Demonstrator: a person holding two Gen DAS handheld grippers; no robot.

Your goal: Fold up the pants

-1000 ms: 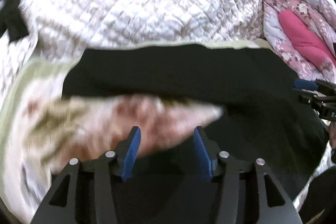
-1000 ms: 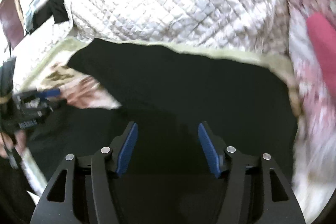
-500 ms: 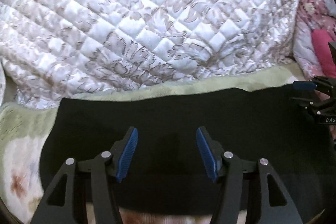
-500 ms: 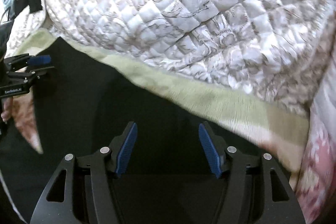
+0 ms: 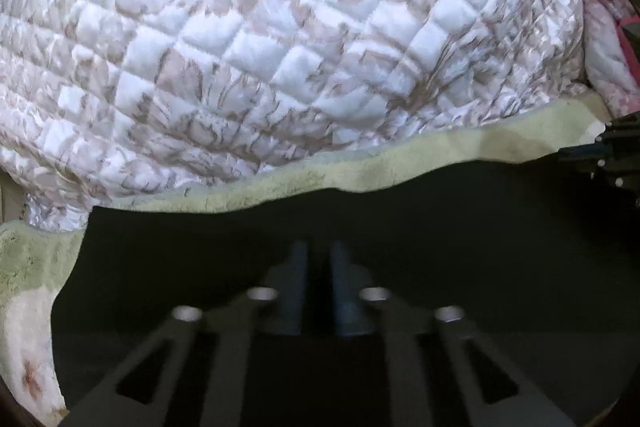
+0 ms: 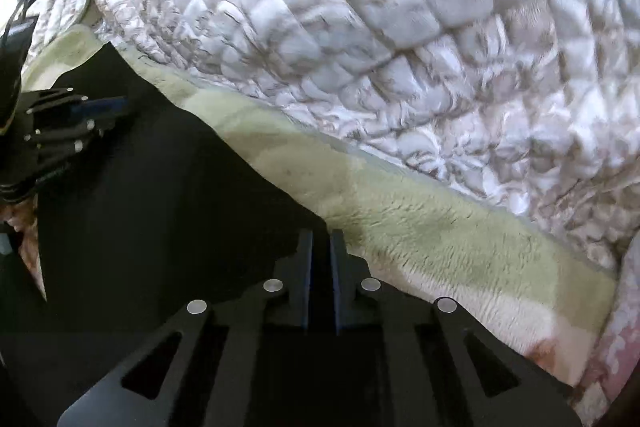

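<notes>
While both tongs are pinched nearly shut low over black cloth, the scene reads as follows.

Left wrist view, tongs: the left tongs [image 5: 318, 259] have their blue pads drawn close, with a dark strip between them; they appear to grip the pants, though black on black makes the cloth in the gap hard to tell.
Left wrist view, pants: the black pants [image 5: 440, 247] lie spread across the bed, their far edge wavy against a pale green blanket [image 5: 360, 171].
Left wrist view, surroundings: a white quilt [image 5: 280, 47] is heaped beyond the blanket; a pink flowered cover [image 5: 608, 27] sits at the far right; part of the right tongs [image 5: 612, 155] shows at the right edge.

Right wrist view, tongs: the right tongs [image 6: 321, 247] are likewise nearly closed, right at the border where pants [image 6: 160, 207] meet blanket [image 6: 440, 227], seemingly holding that edge.
Right wrist view, other tongs: the left tongs [image 6: 100, 107] show at the far left over the same cloth.
Right wrist view, surroundings: quilt [image 6: 400, 27] bulks just behind the blanket.

Step in hand: likely gripping one long edge at two points, ready to fold.
Next move: lift both ends together and carry the edge across evenly, keeping the cloth taut.
In the way: the quilt crowds the far side, and the plush blanket may drag the cloth.
</notes>
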